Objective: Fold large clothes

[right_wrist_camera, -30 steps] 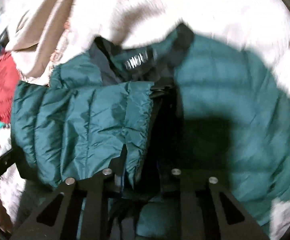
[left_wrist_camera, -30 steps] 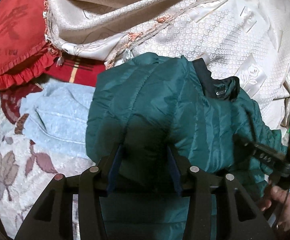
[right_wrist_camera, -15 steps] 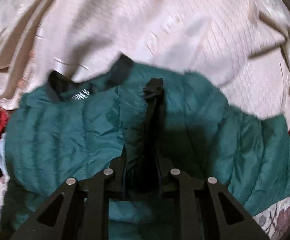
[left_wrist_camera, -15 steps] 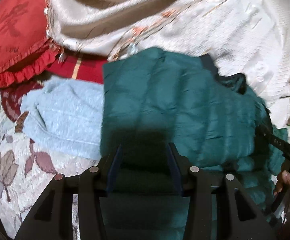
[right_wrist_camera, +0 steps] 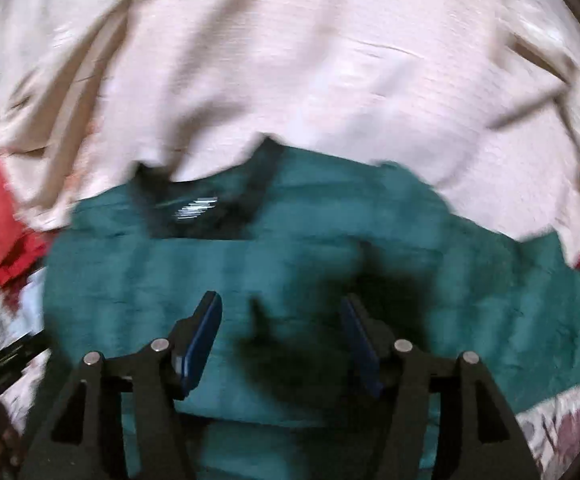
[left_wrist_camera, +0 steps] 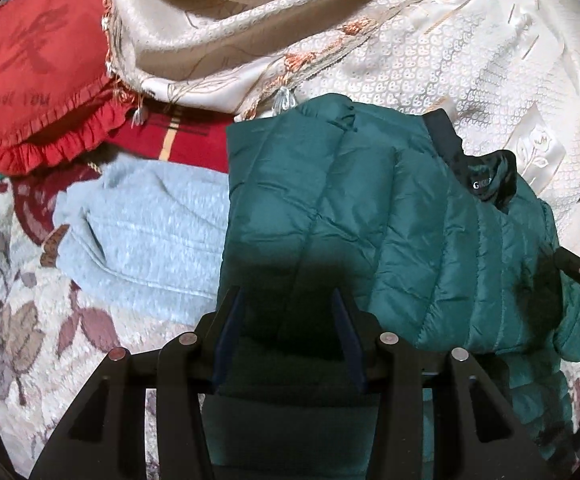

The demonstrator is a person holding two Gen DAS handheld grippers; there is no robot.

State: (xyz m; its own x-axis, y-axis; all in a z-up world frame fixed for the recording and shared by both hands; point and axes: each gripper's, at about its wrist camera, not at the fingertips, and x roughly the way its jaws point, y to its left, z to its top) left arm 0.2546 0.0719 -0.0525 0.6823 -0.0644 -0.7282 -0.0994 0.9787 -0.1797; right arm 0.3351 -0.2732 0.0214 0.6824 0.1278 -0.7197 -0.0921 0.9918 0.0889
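- The green puffer jacket (left_wrist_camera: 370, 216) lies on the bed, over a floral bedspread (left_wrist_camera: 13, 312), with its dark collar (left_wrist_camera: 486, 178) up against the cream patterned blanket (left_wrist_camera: 430, 64).
- In the left wrist view one side panel is folded across the body, its quilted face up, and a white brand label shows inside the collar.
- The left tool (left_wrist_camera: 285, 320) sits at the jacket's near edge, jaws part-way apart, green fabric filling the space between the blue pads; whether the pads truly pinch it, I cannot tell, as the shadow hides the contact.
- The right tool (right_wrist_camera: 281, 328) has just been opening its jaws: they now stand wide, blue pads well apart, the jacket (right_wrist_camera: 330, 264) lying flat below them and nothing caught between.
- The right wrist view is smeared with motion blur, so the seams and the label are only streaks.
- Beside the jacket, away from the collar side, a pale blue fleecy garment (left_wrist_camera: 141, 236) lies crumpled, its edge tucked just under the green panel.
- Beyond that garment a red frilled heart cushion (left_wrist_camera: 37, 80) rests against the cream blanket, with a red striped cloth (left_wrist_camera: 185, 142) between the cushion and the jacket.
- A dark piece of the right tool pokes in at the jacket's far side in the left wrist view.
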